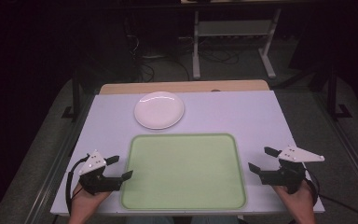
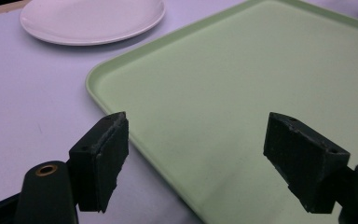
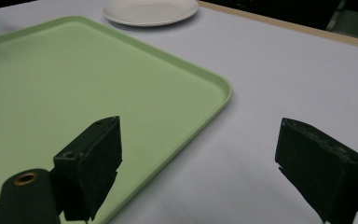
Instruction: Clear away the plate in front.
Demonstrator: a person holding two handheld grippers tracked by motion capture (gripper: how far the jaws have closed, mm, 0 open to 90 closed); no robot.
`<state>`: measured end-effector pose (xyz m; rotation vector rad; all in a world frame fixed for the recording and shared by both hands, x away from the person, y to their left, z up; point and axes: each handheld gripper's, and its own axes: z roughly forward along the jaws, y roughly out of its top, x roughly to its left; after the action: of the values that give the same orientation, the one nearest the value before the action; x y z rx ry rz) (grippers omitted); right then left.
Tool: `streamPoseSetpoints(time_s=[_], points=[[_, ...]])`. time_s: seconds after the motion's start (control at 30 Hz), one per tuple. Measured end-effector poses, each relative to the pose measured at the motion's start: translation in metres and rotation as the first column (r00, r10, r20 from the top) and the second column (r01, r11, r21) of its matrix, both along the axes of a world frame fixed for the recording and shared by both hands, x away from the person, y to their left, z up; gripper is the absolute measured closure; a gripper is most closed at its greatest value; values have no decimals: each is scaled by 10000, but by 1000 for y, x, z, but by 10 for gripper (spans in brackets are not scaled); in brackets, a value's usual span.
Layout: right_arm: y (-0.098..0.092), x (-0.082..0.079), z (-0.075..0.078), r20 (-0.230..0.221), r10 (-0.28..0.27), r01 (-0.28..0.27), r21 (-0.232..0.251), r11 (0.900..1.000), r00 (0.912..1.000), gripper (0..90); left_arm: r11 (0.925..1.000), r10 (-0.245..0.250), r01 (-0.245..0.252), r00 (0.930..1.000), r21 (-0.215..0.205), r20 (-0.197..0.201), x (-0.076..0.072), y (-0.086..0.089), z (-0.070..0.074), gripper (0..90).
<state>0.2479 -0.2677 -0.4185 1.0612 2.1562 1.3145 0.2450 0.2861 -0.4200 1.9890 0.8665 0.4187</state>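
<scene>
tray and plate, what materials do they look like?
Green tray: looks like moulded plastic, matte, with a soft even sheen, rounded corners and a raised lip. White plate: probably glazed ceramic, glossy, with a bright highlight on its rim; melamine can't be ruled out.

dim room, grey floor [image 1: 242, 65], white metal stand [image 1: 233, 28] behind table [image 1: 261, 116]

Plain pale green tray [image 1: 183, 171] between the black fingers [image 2: 100, 158], plain white plate [image 1: 159, 109] beyond them, lilac-white bench [image 1: 242, 112] with tan far edge
</scene>
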Motion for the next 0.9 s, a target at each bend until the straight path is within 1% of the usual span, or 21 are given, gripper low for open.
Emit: streamPoseSetpoints(time_s=[0.13, 0.23, 0.37, 0.43, 0.57, 0.7, 0.77, 0.9], points=[[-2, -1, 0, 37, -53, 53, 22, 10000, 10000, 136, 10000, -14, 14, 10000, 18, -64, 2, -2, 0, 219], [-4, -1, 0, 32, -96, 95, 85, 9999, 9999, 136, 9999, -1, 1, 10000, 113, -18, 1, -2, 1, 227], [-4, 0, -1, -56, -126, 126, 99, 9999, 9999, 136, 10000, 70, -70, 9999, -42, -114, 3, -1, 0, 233], [-4, 0, -1, -11, -104, 104, 82, 9999, 9999, 136, 9999, 92, -93, 9998, -75, -149, 3, -1, 0, 233], [-5, 0, 1, 115, -127, 125, 145, 9998, 9999, 136, 10000, 12, -13, 9999, -60, -167, 3, -3, 0, 236], [-5, 0, 1, 74, -148, 147, 149, 9998, 9999, 136, 9998, -44, 41, 9998, -172, -212, 3, -4, 0, 238], [-5, 0, 1, 84, -151, 150, 139, 9998, 9999, 136, 9999, -90, 87, 9997, -129, -216, 3, -4, 0, 239], [-5, 0, 2, 100, -149, 148, 114, 9998, 9998, 136, 9995, -87, 81, 9998, -302, -194, 2, -3, 3, 246]])
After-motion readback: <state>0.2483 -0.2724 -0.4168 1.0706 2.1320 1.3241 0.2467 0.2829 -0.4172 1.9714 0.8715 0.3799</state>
